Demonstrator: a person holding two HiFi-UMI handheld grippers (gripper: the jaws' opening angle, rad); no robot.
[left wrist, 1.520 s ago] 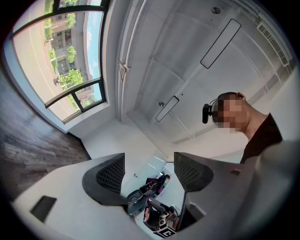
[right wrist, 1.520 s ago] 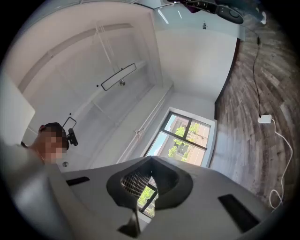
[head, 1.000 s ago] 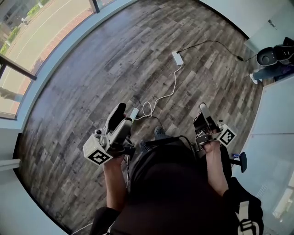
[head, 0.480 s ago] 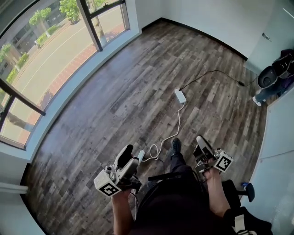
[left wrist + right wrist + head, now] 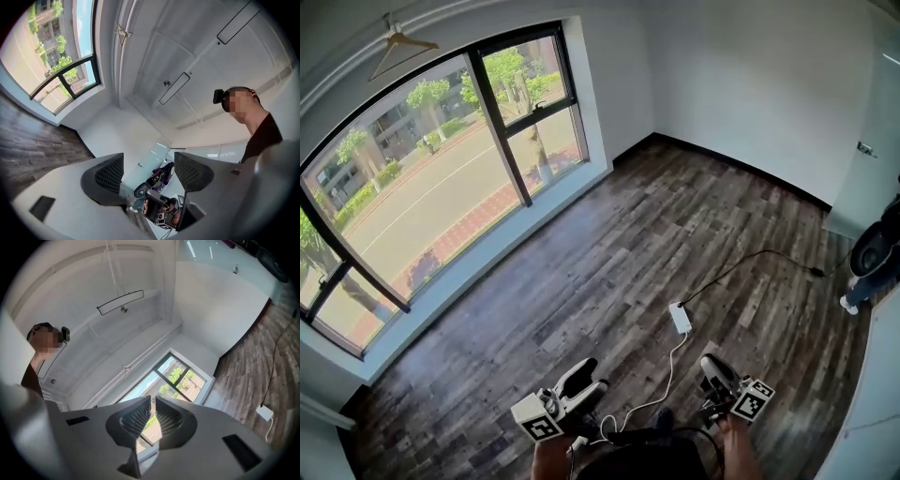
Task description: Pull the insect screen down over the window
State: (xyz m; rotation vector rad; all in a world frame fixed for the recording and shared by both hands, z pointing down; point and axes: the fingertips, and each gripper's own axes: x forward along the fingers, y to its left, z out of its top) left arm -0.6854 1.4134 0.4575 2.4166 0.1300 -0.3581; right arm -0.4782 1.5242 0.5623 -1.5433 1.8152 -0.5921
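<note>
The wide black-framed window [image 5: 431, 202] fills the far left wall, well apart from both grippers at the near edge. The left gripper [image 5: 584, 382] stands part open and empty; the right gripper [image 5: 712, 368] is closed on nothing. Dark wood-plank floor [image 5: 581, 262] lies between, and a white power adapter [image 5: 680, 318] with a trailing white cable [image 5: 661, 380] lies just beyond the grippers.

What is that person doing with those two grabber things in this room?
A person stands in a room with a hand-held gripper in each hand. The left hand-held gripper has its jaws apart with nothing between them; the right hand-held gripper is shut and empty. Both are held low by the person's body, across the wooden floor from the big window. Neither one touches the window yet.
</note>
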